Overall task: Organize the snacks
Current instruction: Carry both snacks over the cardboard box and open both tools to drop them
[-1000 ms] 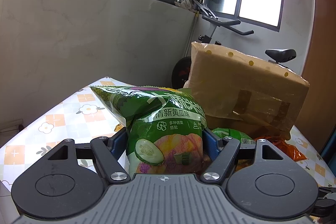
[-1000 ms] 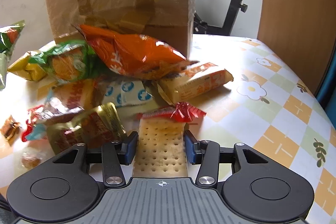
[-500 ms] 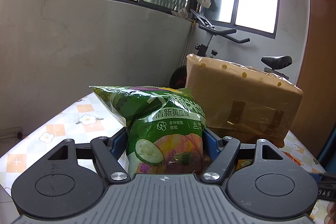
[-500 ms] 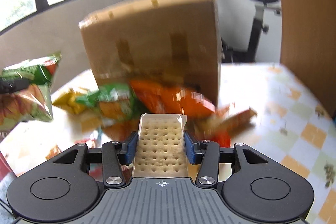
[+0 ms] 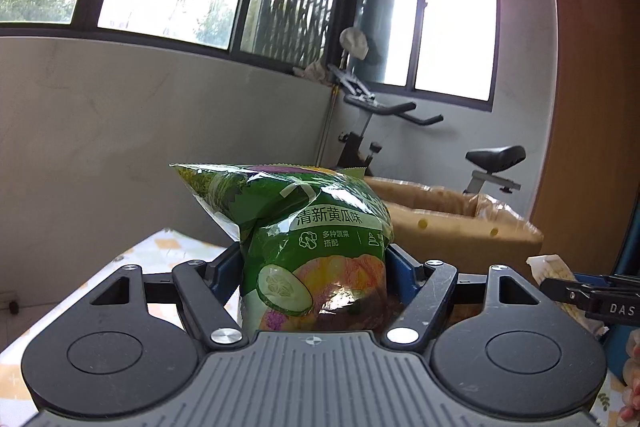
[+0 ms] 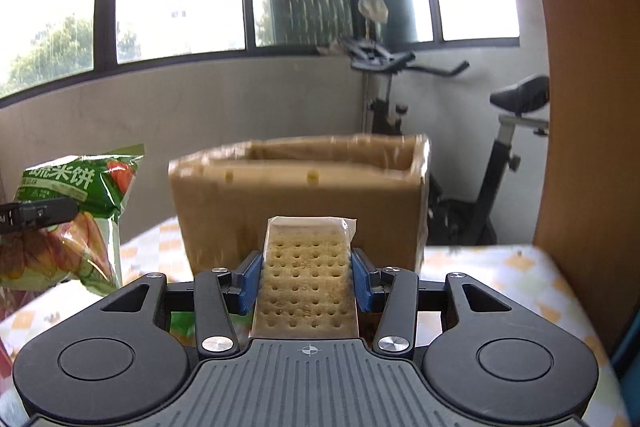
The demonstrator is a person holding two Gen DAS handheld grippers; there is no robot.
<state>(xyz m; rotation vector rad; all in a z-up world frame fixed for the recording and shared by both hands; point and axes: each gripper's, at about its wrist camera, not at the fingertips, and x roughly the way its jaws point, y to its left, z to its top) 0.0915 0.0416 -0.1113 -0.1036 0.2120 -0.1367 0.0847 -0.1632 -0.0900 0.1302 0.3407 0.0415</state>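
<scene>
The left claw (image 5: 314,267) grips a green snack bag (image 5: 316,251) and the right claw (image 6: 306,277) a cracker packet (image 6: 306,279), both near the cardboard box (image 6: 304,195) (top open) on the tabletop (image 6: 500,267).

Open-topped cardboard box (image 6: 304,203) ahead, clear air above its rim.

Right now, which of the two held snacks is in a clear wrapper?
The cracker pack in the right gripper; the left gripper holds a green printed vegetable-cracker bag.
</scene>
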